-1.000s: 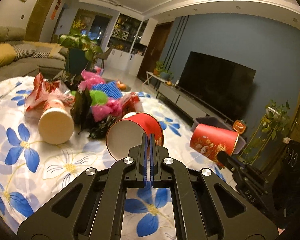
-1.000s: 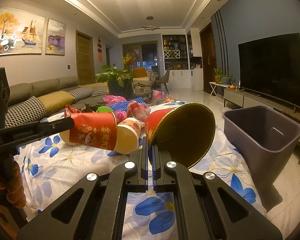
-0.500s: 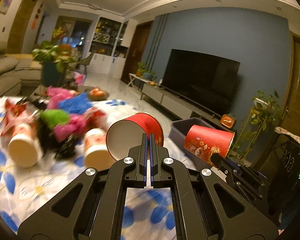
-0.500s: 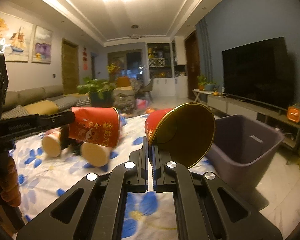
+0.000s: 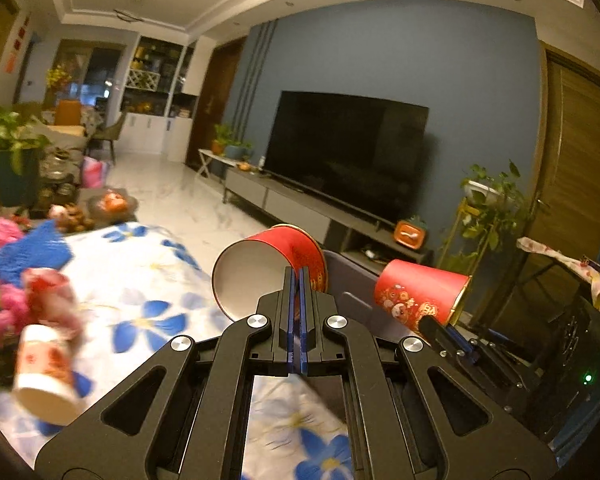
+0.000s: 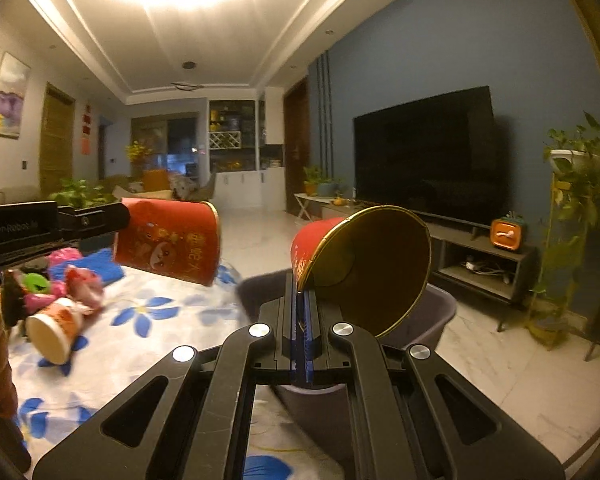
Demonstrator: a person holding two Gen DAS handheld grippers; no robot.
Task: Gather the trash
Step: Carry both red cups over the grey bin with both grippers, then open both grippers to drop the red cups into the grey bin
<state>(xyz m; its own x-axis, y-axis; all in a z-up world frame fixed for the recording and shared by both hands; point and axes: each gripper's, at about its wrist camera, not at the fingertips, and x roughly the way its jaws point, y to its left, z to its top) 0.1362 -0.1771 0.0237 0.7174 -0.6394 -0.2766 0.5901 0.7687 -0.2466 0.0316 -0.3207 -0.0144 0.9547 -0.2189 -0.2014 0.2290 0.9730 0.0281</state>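
Right wrist view: my right claw (image 6: 300, 300) pinches a gold-lined red paper cup (image 6: 364, 268) over the grey plastic bin (image 6: 440, 312); my left claw (image 5: 299, 288) clamps a white-lined red paper cup (image 5: 268, 272).

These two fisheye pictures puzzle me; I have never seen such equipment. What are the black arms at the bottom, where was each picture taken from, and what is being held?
There is no robot: a person holds a pair of tongs in each hand, each with a camera looking along its two fingers. One picture is from the left tongs, the other from the right tongs. Each pair is shut on the rim of a red paper cup: the left cup, white inside, and the right cup, gold inside. Each view also shows the other pair's cup. Under them stands a grey bin, beside a flowered cloth with more cups and wrappers.
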